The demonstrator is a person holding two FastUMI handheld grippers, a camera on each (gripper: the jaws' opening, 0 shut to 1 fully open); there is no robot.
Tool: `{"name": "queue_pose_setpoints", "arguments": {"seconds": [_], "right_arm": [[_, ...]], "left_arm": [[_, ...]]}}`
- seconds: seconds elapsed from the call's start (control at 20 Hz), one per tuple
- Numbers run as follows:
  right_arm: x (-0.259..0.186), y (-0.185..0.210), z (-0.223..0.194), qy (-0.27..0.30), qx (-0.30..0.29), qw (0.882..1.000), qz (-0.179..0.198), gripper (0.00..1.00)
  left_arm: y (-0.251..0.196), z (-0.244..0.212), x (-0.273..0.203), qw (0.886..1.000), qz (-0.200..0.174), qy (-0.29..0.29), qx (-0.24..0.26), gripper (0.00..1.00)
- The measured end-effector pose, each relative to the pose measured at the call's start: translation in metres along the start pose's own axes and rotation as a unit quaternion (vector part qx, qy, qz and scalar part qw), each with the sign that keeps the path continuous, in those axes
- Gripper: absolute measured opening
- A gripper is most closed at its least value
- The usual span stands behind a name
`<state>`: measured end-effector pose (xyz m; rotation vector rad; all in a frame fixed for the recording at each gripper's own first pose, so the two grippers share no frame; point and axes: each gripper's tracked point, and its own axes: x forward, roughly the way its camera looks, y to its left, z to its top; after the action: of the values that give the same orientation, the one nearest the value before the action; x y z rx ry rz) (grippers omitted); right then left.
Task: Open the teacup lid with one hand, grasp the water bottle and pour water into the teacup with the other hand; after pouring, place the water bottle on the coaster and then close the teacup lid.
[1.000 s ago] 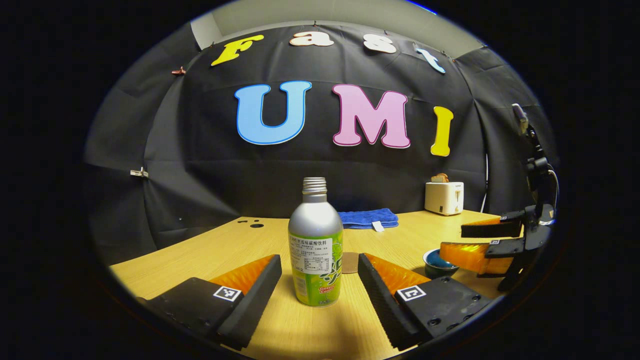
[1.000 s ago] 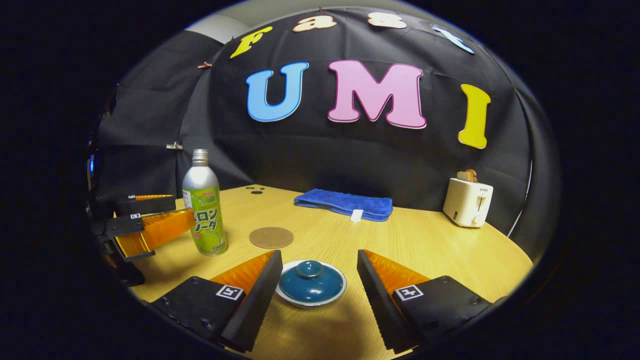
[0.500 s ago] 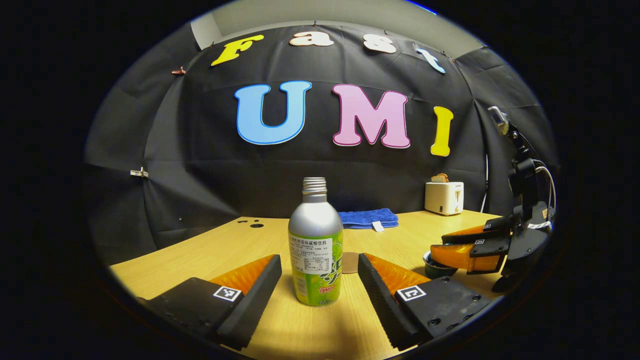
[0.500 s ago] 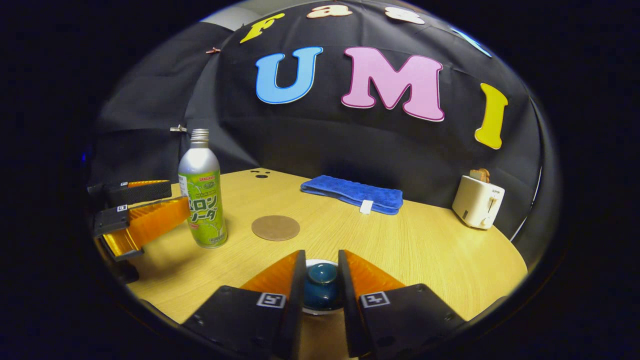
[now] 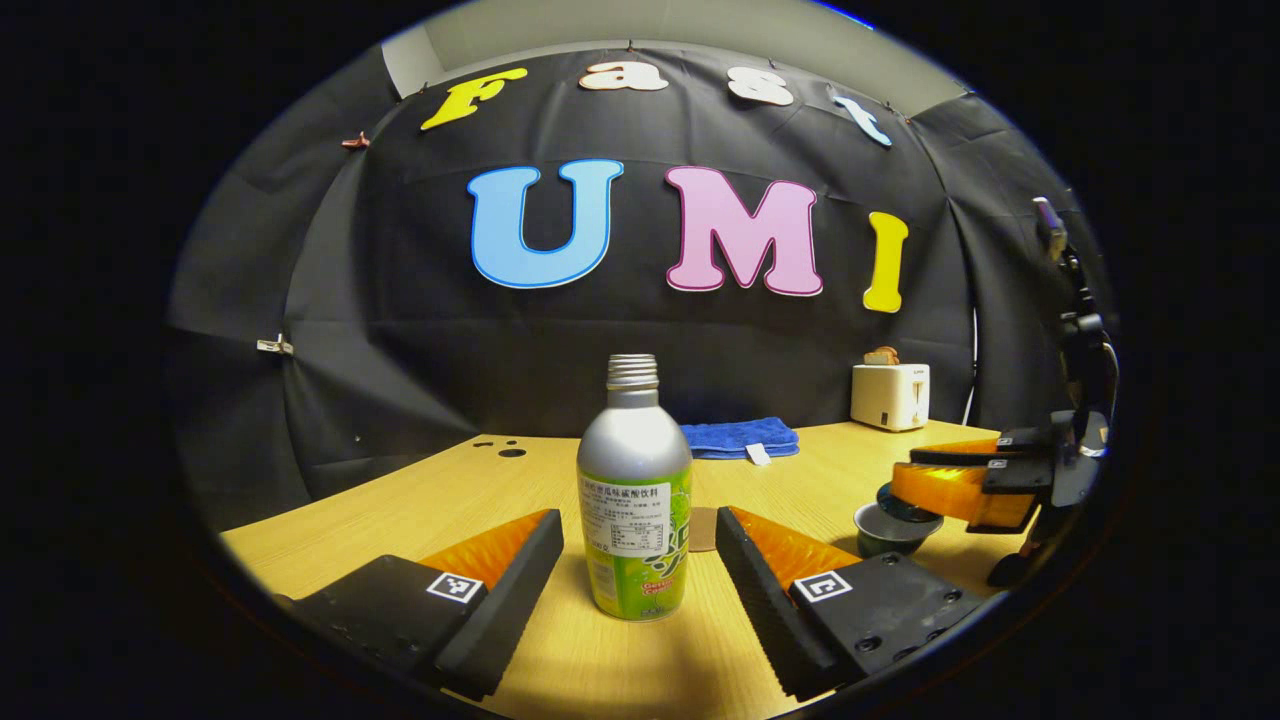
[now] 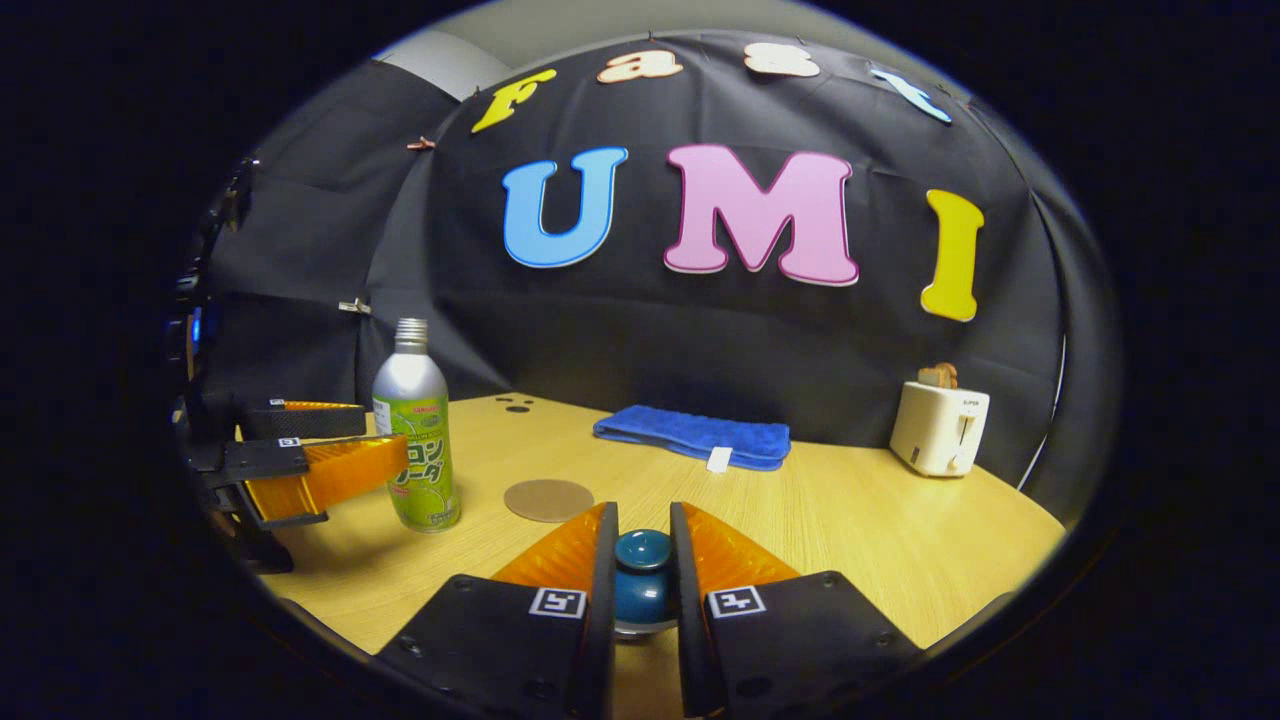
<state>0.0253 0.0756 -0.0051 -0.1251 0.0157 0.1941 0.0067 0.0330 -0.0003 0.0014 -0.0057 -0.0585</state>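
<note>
A silver and green water bottle (image 5: 635,500) stands uncapped on the table, between the fingers of my open left gripper (image 5: 637,522), which do not touch it. My right gripper (image 6: 642,545) is shut on the knob of the blue teacup lid (image 6: 641,592). In the left gripper view, the right gripper (image 5: 905,470) holds the lid (image 5: 900,498) slightly above the open dark teacup (image 5: 885,530). The round brown coaster (image 6: 547,498) lies flat just right of the bottle (image 6: 418,440). In the right gripper view, the left gripper (image 6: 380,432) flanks the bottle.
A folded blue towel (image 6: 690,437) lies at the back of the wooden table (image 6: 880,530). A white toaster (image 6: 938,428) stands at the back right. The black cloth wall closes in behind the table.
The right gripper closed on the lid's knob and raised the lid off the teacup. The left gripper stayed open around the bottle, barely shifting.
</note>
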Motion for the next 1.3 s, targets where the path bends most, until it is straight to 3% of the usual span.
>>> {"name": "queue_pose_setpoints", "arguments": {"seconds": [0.45, 0.7, 0.85, 0.9, 0.95, 1.1, 1.3], "right_arm": [[-0.016, -0.057, -0.004, -0.005, 0.071, 0.996, -0.055, 0.29], [-0.020, -0.084, -0.008, -0.007, 0.063, 0.993, -0.097, 0.29], [-0.020, -0.089, -0.008, -0.007, 0.062, 0.993, -0.101, 0.29], [-0.020, -0.090, -0.008, -0.007, 0.061, 0.993, -0.101, 0.29], [-0.020, -0.092, -0.009, -0.006, 0.061, 0.993, -0.100, 0.29], [-0.021, -0.098, -0.009, -0.006, 0.061, 0.993, -0.099, 0.29], [-0.023, -0.106, -0.010, -0.006, 0.061, 0.993, -0.103, 0.29]], "left_arm": [[0.001, 0.000, 0.041, 1.000, -0.009, -0.001, 0.001, 0.97], [0.000, 0.000, 0.058, 1.000, -0.012, -0.002, 0.001, 0.97], [-0.002, 0.000, 0.065, 1.000, -0.017, -0.002, 0.002, 0.96], [-0.001, 0.001, 0.067, 1.000, -0.015, -0.001, 0.001, 0.94], [-0.001, 0.001, 0.068, 1.000, -0.013, -0.002, 0.002, 0.85], [0.004, 0.000, 0.069, 1.000, 0.003, 0.001, 0.004, 0.84], [-0.010, 0.000, 0.067, 1.000, -0.031, 0.000, 0.004, 0.83]]}}
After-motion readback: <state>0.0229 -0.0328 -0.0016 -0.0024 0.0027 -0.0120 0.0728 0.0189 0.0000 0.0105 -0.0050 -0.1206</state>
